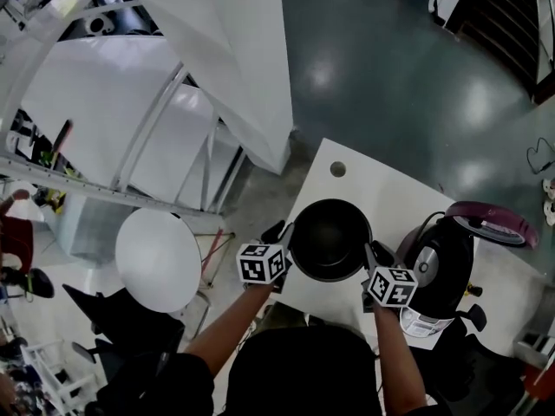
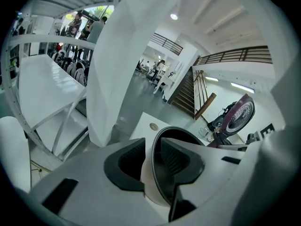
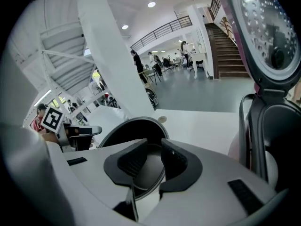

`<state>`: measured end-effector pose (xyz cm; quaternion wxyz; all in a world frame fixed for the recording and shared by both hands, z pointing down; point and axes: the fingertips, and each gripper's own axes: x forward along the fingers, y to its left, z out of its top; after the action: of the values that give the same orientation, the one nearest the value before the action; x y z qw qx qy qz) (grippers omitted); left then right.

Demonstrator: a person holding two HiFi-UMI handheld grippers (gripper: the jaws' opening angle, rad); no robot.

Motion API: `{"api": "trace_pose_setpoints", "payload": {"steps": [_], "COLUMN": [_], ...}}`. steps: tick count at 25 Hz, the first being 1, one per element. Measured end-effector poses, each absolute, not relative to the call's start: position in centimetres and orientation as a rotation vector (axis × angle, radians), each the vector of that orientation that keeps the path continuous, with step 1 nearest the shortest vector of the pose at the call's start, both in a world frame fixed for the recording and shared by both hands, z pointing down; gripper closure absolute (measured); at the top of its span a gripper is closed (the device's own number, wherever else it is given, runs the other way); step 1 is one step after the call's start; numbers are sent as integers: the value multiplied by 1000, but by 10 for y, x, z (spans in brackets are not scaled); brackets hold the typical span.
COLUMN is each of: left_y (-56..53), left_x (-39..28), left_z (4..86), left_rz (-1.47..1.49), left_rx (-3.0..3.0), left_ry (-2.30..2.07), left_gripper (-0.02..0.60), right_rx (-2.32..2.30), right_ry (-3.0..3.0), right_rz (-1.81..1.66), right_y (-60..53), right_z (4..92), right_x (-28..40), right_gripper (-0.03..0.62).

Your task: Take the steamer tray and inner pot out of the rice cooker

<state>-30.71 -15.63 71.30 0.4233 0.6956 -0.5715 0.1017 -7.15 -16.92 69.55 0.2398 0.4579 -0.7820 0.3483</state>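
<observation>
The black inner pot (image 1: 329, 237) stands on the white table (image 1: 347, 189), to the left of the rice cooker (image 1: 442, 267), whose maroon lid (image 1: 492, 224) is up. My left gripper (image 1: 282, 234) is at the pot's left rim and my right gripper (image 1: 373, 254) at its right rim. In the left gripper view the pot (image 2: 183, 136) has its rim between the jaws of the left gripper (image 2: 153, 157), with a gap at the pads. In the right gripper view the right gripper (image 3: 154, 161) straddles the rim of the pot (image 3: 127, 131) the same way. Both are open.
The cooker body (image 3: 277, 140) and raised lid (image 3: 268, 27) stand close on the right. A round cable hole (image 1: 338, 169) sits in the table's far part. A white round seat (image 1: 159, 258) and a white slanted pillar (image 1: 234, 59) are off the table's left edge.
</observation>
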Motion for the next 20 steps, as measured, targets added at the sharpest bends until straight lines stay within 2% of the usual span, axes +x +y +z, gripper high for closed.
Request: {"api": "trace_pose_setpoints", "payload": {"steps": [2,7,11,20], "left_y": [-150,-115,-87,-10], "left_x": [-310,-298,-261,-163], "left_z": [697,653,630,570], "left_rz": [221,55,-58,93], "left_rx": [1769,1853,1851,2174], "left_ry": [-1448,-1380,-1220,-1170], "left_gripper": [487,561,577,578], "right_rx": [1251,1292,1327,1496], "right_ry": [-2187,-2292,-2340,-2405], "right_rz": [914,859,833,722], "right_y": [-164,-123,-79,-7], "right_z": [672,612,584,537], "right_x": [-75,-77,-67,0], "right_gripper": [527,588,592,592]}}
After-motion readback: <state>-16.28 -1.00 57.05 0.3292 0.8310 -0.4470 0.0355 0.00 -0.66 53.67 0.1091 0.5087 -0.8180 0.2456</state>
